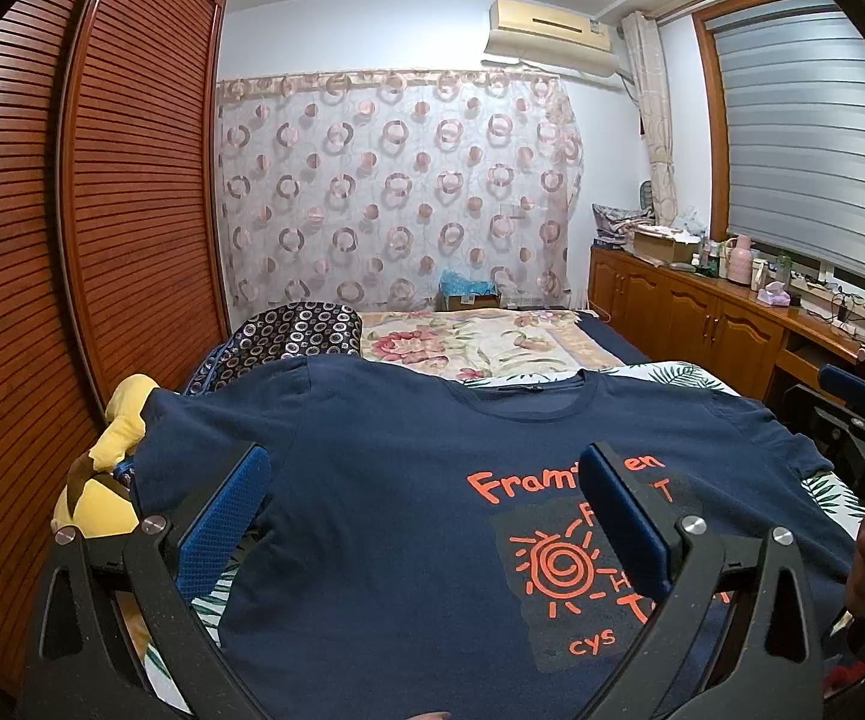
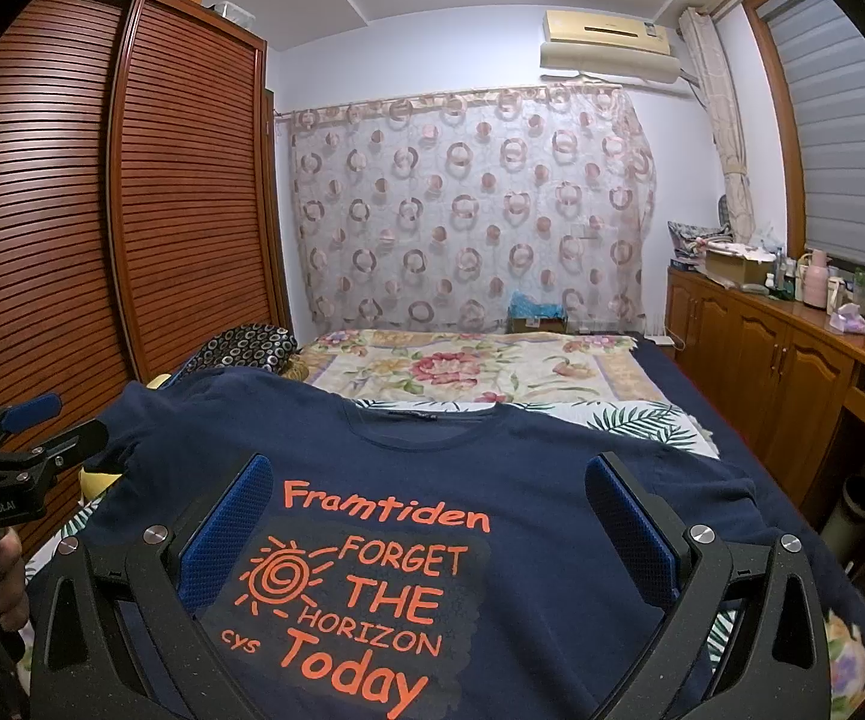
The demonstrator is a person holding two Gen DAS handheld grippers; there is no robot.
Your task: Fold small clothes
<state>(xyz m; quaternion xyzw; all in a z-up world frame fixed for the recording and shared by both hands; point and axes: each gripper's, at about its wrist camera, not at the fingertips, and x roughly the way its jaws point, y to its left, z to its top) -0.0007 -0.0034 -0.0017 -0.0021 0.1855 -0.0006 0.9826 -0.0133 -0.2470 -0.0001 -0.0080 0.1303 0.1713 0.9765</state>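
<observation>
A navy T-shirt (image 1: pixel 408 480) with orange print lies spread flat, front up, on the bed, collar pointing away from me. The same T-shirt (image 2: pixel 528 480) fills the lower half of the right wrist view, with its print "Framtiden Forget the Horizon Today" centred. My left gripper (image 1: pixel 426 480) hovers open over the shirt's left half, blue pads wide apart, nothing between them. My right gripper (image 2: pixel 429 492) hovers open above the printed chest. In the right wrist view the left gripper (image 2: pixel 42 426) shows at the left edge, held by a hand. At the left wrist view's right edge is the right gripper (image 1: pixel 852 414).
A yellow plush toy (image 1: pixel 108 468) lies left of the shirt by the slatted wardrobe (image 1: pixel 72 210). A floral blanket (image 2: pixel 462 366) and dark patterned pillow (image 1: pixel 294 330) sit beyond the collar. A wooden cabinet (image 2: pixel 792 372) with clutter runs along the right.
</observation>
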